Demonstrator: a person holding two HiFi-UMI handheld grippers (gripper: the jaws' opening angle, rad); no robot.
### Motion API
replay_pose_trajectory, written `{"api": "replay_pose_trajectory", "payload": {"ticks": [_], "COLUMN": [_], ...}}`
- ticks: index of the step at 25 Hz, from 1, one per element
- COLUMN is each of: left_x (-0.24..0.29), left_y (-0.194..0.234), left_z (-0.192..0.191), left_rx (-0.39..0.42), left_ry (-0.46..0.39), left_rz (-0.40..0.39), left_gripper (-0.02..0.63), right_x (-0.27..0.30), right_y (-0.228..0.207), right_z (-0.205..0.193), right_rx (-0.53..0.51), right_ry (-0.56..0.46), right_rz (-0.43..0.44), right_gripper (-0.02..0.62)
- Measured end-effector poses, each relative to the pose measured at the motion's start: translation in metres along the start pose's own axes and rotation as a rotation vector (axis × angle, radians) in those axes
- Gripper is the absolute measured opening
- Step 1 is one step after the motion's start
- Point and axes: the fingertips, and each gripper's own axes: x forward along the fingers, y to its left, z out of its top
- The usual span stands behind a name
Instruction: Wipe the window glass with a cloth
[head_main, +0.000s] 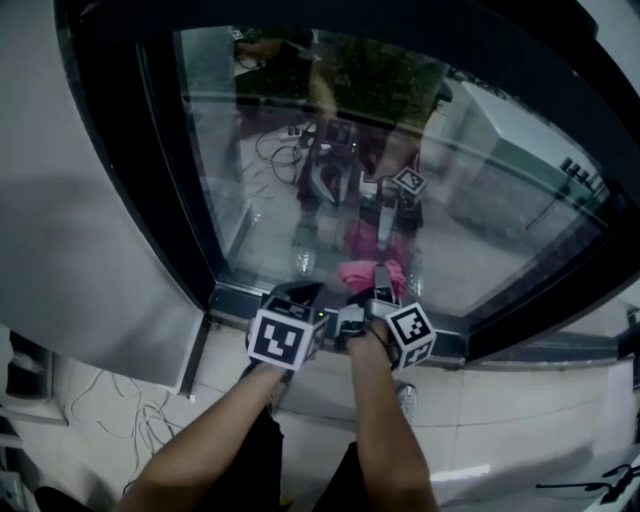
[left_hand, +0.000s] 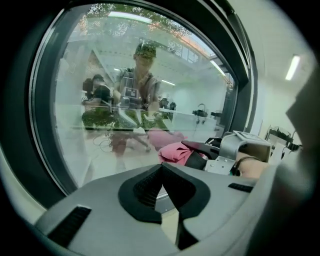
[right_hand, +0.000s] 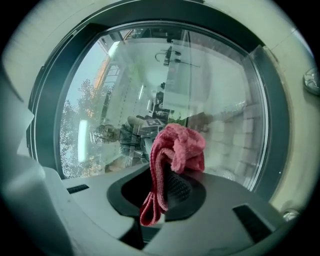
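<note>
The right claw (right_hand: 162, 186) is gripping a pink cloth (right_hand: 176, 146), its jaws pressing together on a hanging fold while the rest is bunching up past the tips; the left claw (left_hand: 161, 186) is sitting just beside it, jaws meeting at the tips and holding nothing; both are hovering low, side by side, above the pale floor tiles (head_main: 500, 400); the cloth is lying at the lowest part of the window glass (head_main: 480, 200), just above the dark bottom frame (head_main: 235, 298), and seems to be touching the pane; the glass is reflecting the person and both claws; farther out, greenery (head_main: 380, 75) is showing through it.
</note>
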Motion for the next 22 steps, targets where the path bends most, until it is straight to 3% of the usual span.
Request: {"api": "replay_pose_trajectory", "payload": {"ticks": [14, 22], "left_x": [-0.011, -0.007], "left_y": [0.006, 0.0], "left_z": [0.051, 0.071], "left_rx": [0.03, 0.054], "left_ry": [-0.062, -0.08], "left_rz": [0.045, 0.044], "left_gripper": [0.002, 0.002], "right_x": [0.008, 0.012], "right_y": [0.064, 0.12], "right_z": [0.014, 0.034], "right_rx": [0.012, 0.022], "right_ry": [0.017, -0.003], "right_rz": [0.047, 0.153], "right_gripper": [0.044, 0.044]}}
